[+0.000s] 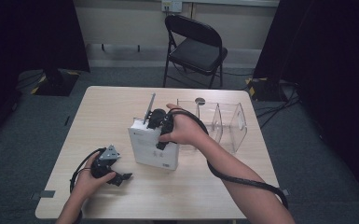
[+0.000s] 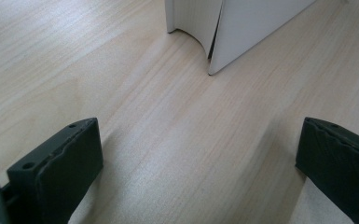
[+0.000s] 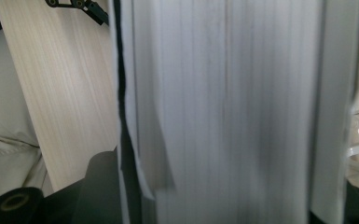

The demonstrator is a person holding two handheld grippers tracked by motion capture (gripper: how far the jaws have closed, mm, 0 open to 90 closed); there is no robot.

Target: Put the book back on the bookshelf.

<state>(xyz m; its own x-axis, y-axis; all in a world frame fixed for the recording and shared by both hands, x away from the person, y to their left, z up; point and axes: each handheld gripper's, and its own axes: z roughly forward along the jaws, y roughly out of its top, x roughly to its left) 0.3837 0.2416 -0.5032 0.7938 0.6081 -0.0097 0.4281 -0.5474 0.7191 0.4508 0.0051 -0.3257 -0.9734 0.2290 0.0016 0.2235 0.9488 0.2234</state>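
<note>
A thick white book (image 1: 154, 149) stands upright near the middle of the wooden table (image 1: 98, 107). My right gripper (image 1: 161, 126) comes down on its top edge from above. In the right gripper view the book's page edges (image 3: 224, 112) fill the space between the two black jaws, which press on the covers at either side. My left gripper (image 1: 121, 177) rests low on the table at the front left, jaws wide apart. Bare wood lies between its jaws (image 2: 200, 168). The book's lower corner (image 2: 242, 28) stands a short way ahead of them.
A clear plastic divider box (image 1: 224, 121) stands just right of the book, behind my right hand. A black folding chair (image 1: 196, 46) is beyond the table's far edge. Dark curtains hang on both sides of the room.
</note>
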